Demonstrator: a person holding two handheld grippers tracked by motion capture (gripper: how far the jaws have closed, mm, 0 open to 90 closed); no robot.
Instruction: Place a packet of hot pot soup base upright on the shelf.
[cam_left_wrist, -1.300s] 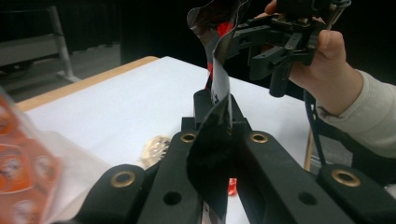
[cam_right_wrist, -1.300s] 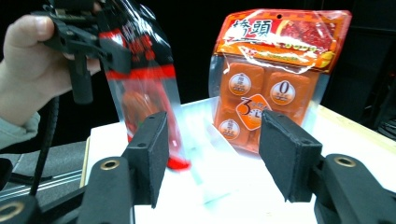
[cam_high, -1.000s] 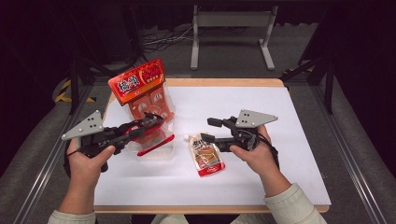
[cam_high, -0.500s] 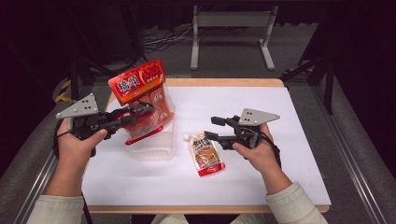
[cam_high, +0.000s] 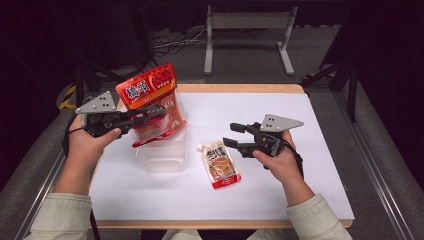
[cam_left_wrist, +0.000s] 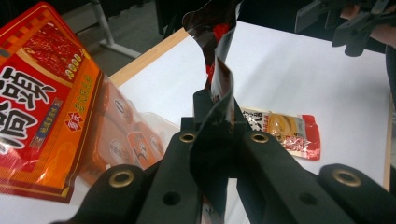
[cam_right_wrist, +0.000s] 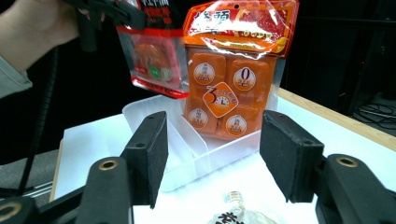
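In the high view, the left gripper (cam_high: 150, 114) is pinching a red-edged pouch (cam_high: 159, 131) and holding it above the clear tray (cam_high: 162, 156); the orange cube bag (cam_high: 149, 90) is standing at the tray's far end. The right gripper (cam_high: 234, 135) is hovering to the right of the tray with jaws apart and nothing between them, and a spouted sauce pouch (cam_high: 221, 164) is lying just beside the tray.

In the left gripper view, the jaws are clamping the red-edged pouch (cam_left_wrist: 219, 93) tight.

In the right gripper view, the pads (cam_right_wrist: 150, 154) are standing wide and bare, facing the clear tray (cam_right_wrist: 205, 156).
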